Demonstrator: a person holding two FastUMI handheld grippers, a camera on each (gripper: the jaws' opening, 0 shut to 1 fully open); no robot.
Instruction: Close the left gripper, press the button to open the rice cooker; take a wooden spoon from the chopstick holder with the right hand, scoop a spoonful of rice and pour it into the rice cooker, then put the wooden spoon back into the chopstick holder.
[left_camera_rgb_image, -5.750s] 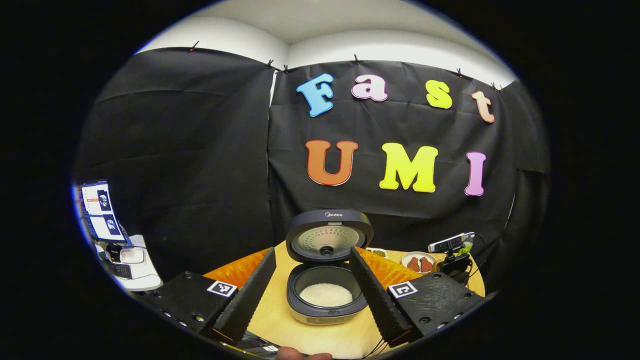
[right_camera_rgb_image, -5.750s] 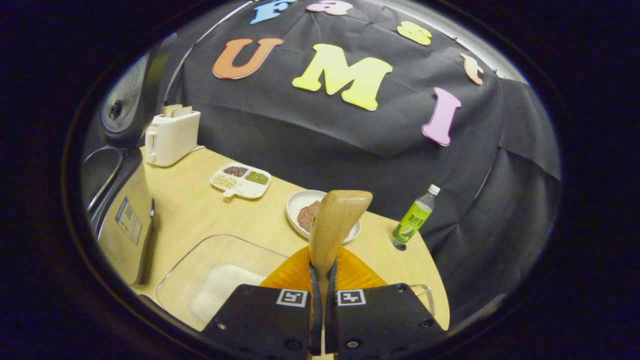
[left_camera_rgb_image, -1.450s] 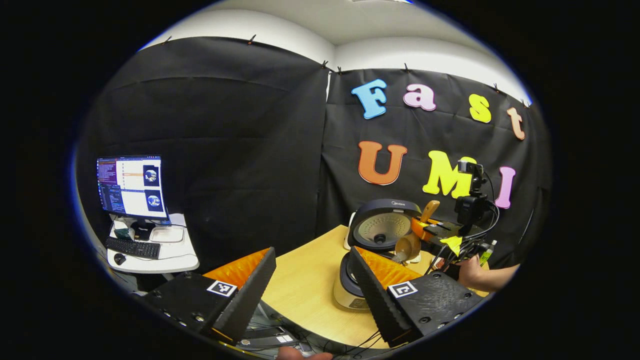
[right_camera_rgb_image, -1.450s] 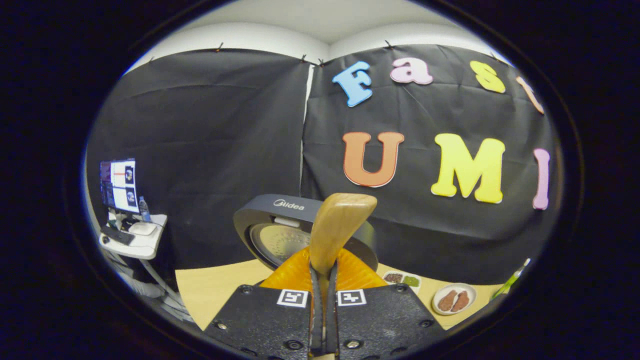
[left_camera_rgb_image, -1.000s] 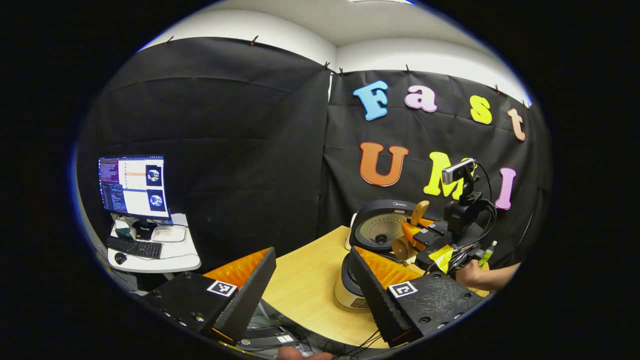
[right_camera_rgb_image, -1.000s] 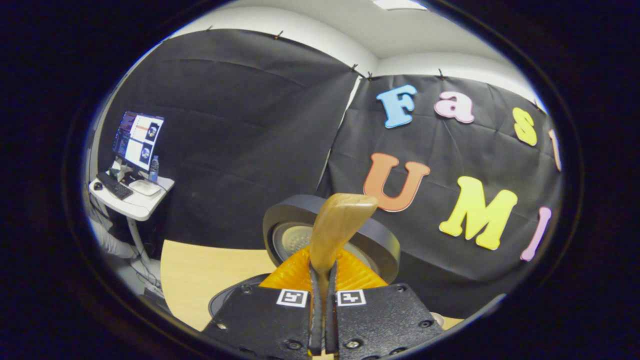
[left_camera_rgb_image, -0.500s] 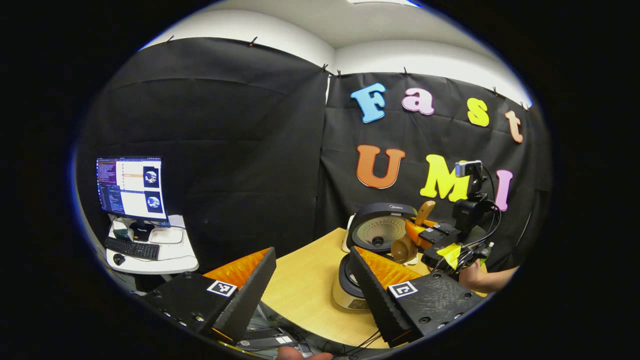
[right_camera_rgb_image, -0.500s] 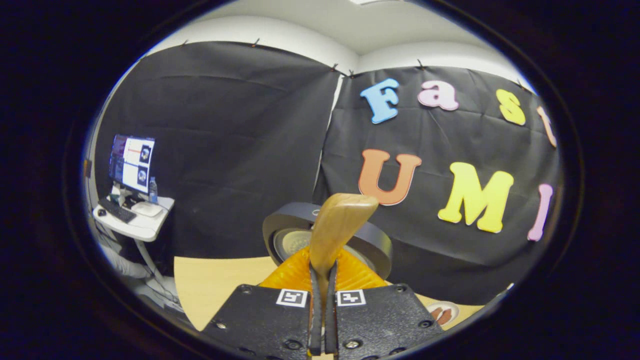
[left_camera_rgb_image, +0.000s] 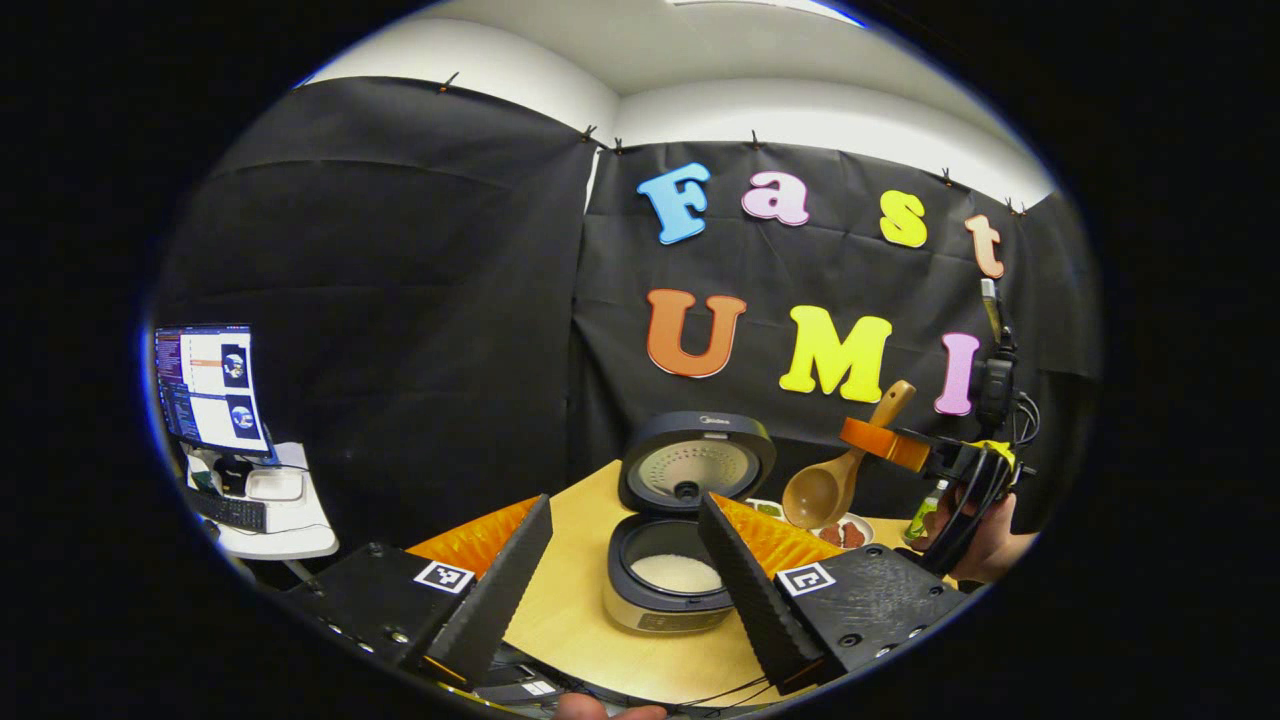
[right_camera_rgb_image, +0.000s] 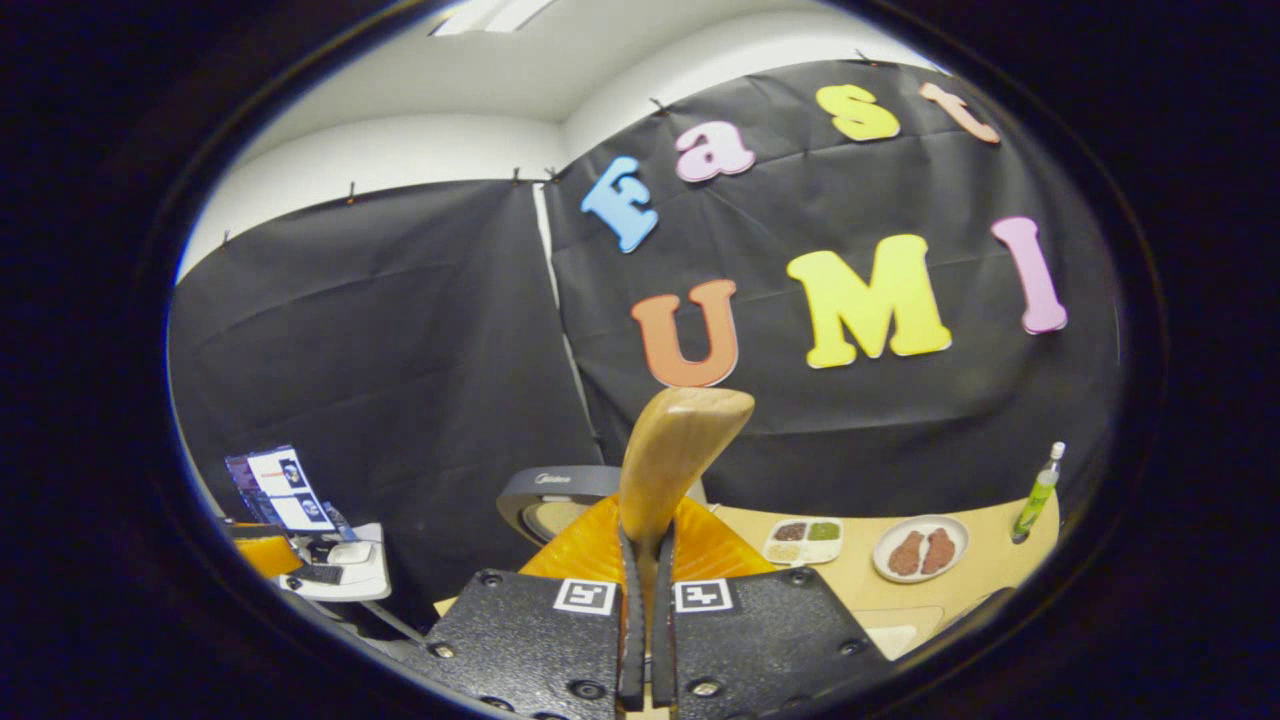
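Right tongs (right_camera_rgb_image: 645, 600) clench the pale wooden spoon (left_camera_rgb_image: 826, 489) beside the open grey rice cooker (left_camera_rgb_image: 672, 540); left tongs (left_camera_rgb_image: 625, 580) gape released

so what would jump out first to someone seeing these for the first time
Probably the wooden spoon, held in the air by the right tool, which is shut on its handle; its bowl hangs to the right of the rice cooker. Next is the cooker itself, on the table with its lid standing open and white rice in the pot. The left tool stands open in front of it.
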